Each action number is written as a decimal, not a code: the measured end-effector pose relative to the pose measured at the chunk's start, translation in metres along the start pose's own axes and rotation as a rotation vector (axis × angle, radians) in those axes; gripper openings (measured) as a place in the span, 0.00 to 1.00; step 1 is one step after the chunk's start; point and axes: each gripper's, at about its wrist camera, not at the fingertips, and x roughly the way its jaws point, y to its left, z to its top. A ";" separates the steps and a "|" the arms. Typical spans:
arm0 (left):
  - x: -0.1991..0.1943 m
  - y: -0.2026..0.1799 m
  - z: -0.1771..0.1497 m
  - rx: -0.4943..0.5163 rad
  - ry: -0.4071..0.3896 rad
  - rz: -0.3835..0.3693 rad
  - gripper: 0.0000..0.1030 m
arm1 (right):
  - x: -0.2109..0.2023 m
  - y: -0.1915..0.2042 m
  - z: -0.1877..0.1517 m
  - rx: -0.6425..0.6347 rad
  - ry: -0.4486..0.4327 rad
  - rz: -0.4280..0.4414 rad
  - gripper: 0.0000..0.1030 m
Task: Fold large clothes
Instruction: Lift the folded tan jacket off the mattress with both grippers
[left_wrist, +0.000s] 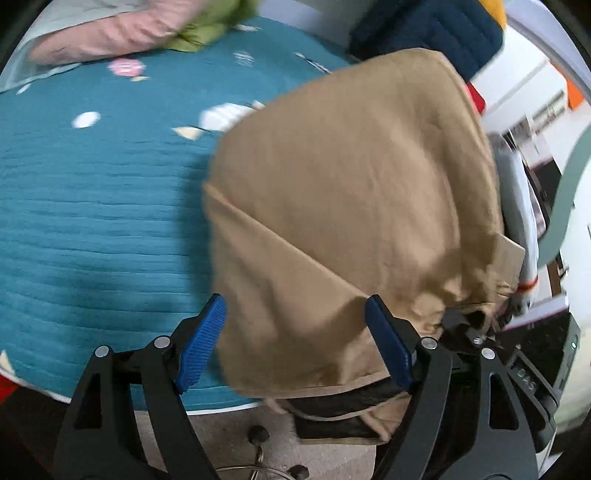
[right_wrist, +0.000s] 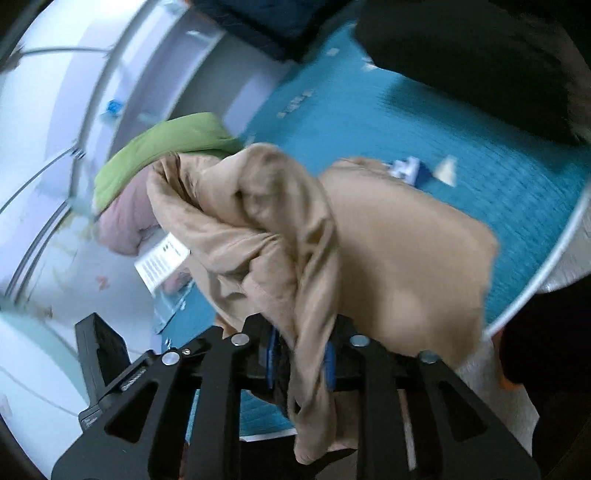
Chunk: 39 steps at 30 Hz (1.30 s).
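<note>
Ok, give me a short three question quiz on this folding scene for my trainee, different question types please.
1. True or false: the left hand-held gripper has its jaws standing open.
2. What does the right hand-held gripper grip? A) green garment B) tan garment C) pink garment
3. Fill in: the clothes lie on a ____ coloured bedspread.

Key
1. True: its blue pads stand apart, clamping nothing.
2. B: bunched tan garment sits between its jaws; the green garment and pink garment lie behind.
3. Teal bedspread.
</note>
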 end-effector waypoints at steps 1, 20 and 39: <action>0.007 -0.009 -0.001 0.027 0.016 -0.005 0.76 | -0.001 -0.006 0.000 0.021 0.012 -0.002 0.26; 0.042 -0.063 -0.005 0.173 0.063 -0.026 0.77 | -0.007 0.025 0.044 -0.245 0.084 -0.028 0.24; 0.045 0.018 -0.007 -0.042 0.080 0.021 0.78 | 0.013 -0.009 0.042 -0.339 0.159 -0.357 0.10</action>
